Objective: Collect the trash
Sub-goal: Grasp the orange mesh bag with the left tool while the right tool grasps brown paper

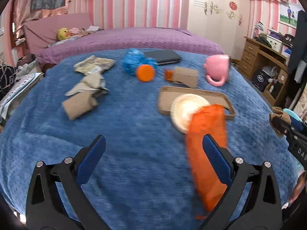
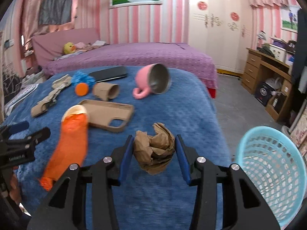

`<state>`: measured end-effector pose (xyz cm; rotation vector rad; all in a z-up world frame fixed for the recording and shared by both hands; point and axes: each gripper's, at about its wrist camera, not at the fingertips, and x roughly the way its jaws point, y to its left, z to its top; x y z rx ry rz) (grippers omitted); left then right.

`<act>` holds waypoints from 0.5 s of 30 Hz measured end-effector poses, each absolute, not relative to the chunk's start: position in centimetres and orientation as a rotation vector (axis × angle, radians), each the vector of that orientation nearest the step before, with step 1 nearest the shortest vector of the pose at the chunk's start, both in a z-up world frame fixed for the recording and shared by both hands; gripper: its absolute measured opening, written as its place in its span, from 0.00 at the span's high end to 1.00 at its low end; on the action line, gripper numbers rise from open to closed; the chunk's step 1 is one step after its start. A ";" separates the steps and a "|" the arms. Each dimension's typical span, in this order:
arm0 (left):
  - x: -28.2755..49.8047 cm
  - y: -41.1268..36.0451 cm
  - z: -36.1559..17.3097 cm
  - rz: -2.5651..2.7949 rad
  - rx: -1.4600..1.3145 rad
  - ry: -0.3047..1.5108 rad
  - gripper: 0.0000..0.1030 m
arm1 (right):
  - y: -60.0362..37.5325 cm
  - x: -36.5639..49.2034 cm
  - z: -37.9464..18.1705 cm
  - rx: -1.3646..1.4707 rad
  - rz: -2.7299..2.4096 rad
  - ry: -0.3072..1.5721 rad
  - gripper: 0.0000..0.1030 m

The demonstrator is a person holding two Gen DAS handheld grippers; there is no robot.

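My right gripper (image 2: 154, 149) is shut on a crumpled brown paper ball (image 2: 154, 150), held above the blue blanket (image 2: 172, 111); it also shows at the right edge of the left wrist view (image 1: 278, 120). My left gripper (image 1: 153, 145) is open and empty, with a blurred orange wrapper (image 1: 207, 149) behind its right finger; the same wrapper shows in the right wrist view (image 2: 71, 145). A paper plate (image 1: 184, 111) lies partly under the wrapper. A light blue mesh basket (image 2: 272, 170) stands at the lower right, beside the bed.
On the blanket lie a brown phone case (image 2: 111, 115), a tipped pink mug (image 2: 153, 80), a cardboard tube (image 2: 105, 91), an orange cap (image 2: 81, 89), a blue plastic wad (image 1: 134, 61), crumpled papers (image 1: 84, 94), a dark phone (image 2: 110, 73). A wooden desk (image 2: 268, 76) stands right.
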<state>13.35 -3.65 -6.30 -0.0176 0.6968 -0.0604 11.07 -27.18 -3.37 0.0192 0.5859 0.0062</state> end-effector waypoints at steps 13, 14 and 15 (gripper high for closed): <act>13.9 -10.9 -8.9 -0.087 0.052 0.826 0.21 | -31.7 10.2 -3.3 0.047 -0.060 0.574 0.57; 14.0 -11.0 -8.9 -0.091 0.052 0.827 0.27 | -31.9 10.2 -3.3 0.046 -0.062 0.573 0.57; 13.9 -11.0 -8.9 -0.092 0.052 0.824 0.33 | -32.1 10.1 -3.3 0.044 -0.064 0.571 0.57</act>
